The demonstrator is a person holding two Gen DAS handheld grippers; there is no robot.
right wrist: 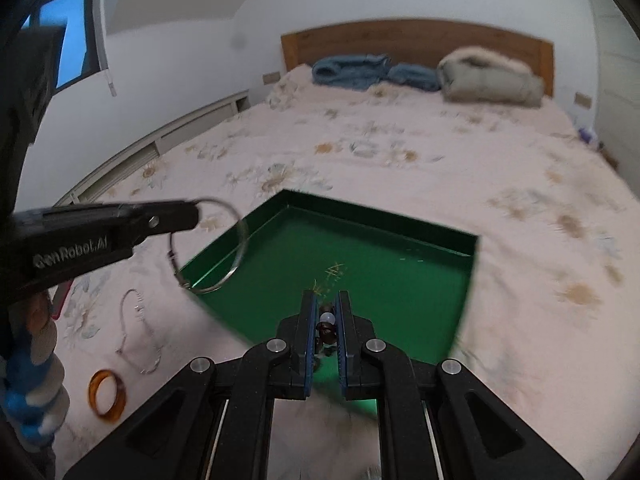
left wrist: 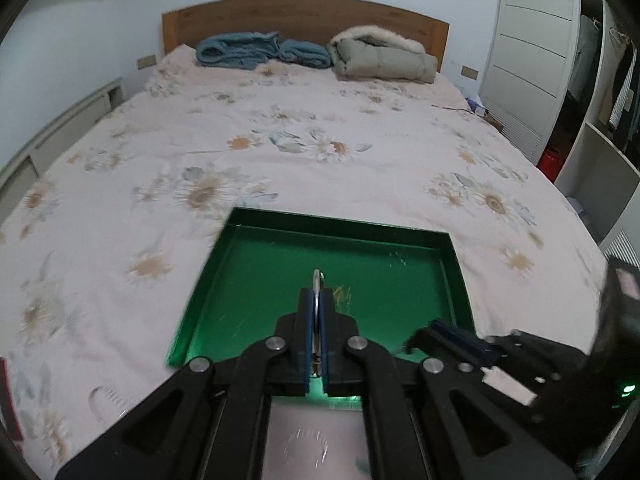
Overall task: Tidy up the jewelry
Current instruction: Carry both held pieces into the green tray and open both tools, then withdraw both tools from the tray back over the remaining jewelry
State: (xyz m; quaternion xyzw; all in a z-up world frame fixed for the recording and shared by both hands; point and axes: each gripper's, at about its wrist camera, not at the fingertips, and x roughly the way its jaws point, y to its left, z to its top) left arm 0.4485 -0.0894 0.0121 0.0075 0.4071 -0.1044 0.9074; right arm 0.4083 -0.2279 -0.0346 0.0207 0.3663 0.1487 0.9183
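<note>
Lying on the pink floral bedspread (left wrist: 280,128), the shallow green metal tray (left wrist: 260,272) sits just ahead of both grippers. Over it, the left gripper (left wrist: 317,296) is clenched on a thin silver wire bangle (right wrist: 208,244), and the right gripper (right wrist: 327,312) pinches a dark beaded bracelet (right wrist: 326,326). Left of the right gripper, a silver chain (right wrist: 138,332) and an amber ring-shaped bangle (right wrist: 107,396) rest on the bedspread.

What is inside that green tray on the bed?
The green tray shows only bare floor with pale scratches; no jewelry lies in it. Its near edge is hidden behind the right gripper, which holds a beaded piece above it.
</note>
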